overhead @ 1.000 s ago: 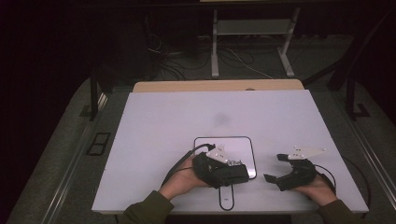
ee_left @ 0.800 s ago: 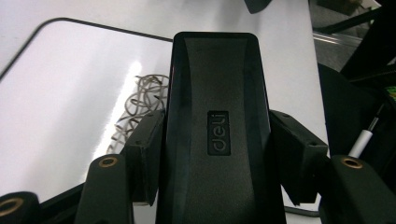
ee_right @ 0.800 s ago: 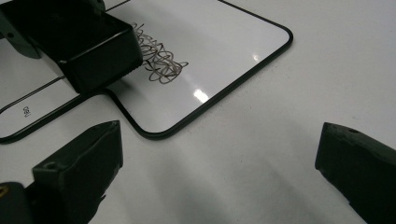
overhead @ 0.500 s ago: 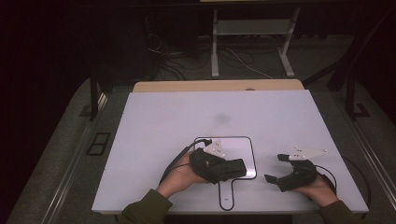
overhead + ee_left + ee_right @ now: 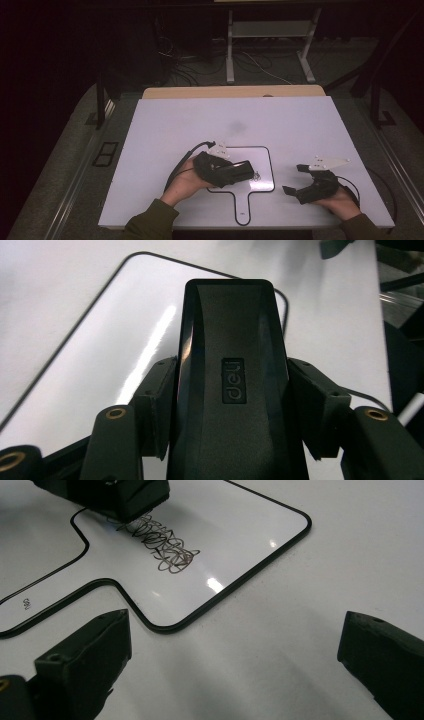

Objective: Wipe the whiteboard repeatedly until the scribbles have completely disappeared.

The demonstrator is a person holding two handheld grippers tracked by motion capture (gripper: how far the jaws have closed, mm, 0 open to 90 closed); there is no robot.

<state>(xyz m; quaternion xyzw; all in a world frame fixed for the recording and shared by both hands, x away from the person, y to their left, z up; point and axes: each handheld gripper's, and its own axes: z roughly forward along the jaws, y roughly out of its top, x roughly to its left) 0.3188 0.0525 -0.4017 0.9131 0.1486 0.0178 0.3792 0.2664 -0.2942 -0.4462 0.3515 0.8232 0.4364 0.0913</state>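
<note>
Right gripper view: black eraser [image 5: 120, 495] in left tongs [image 5: 245, 171], gripped, at scribble [image 5: 160, 545] edge on whiteboard [image 5: 240, 535]. Right tongs [image 5: 235, 665] open, empty, nearby. Risk: unpinned board slides under wipe, ink smears.

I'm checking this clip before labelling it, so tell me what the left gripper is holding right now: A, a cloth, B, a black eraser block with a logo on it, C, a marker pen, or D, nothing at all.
B: the left gripper is shut on a black eraser block bearing an embossed logo, and the right gripper view shows that block's end at the scribble on the small whiteboard.
</note>
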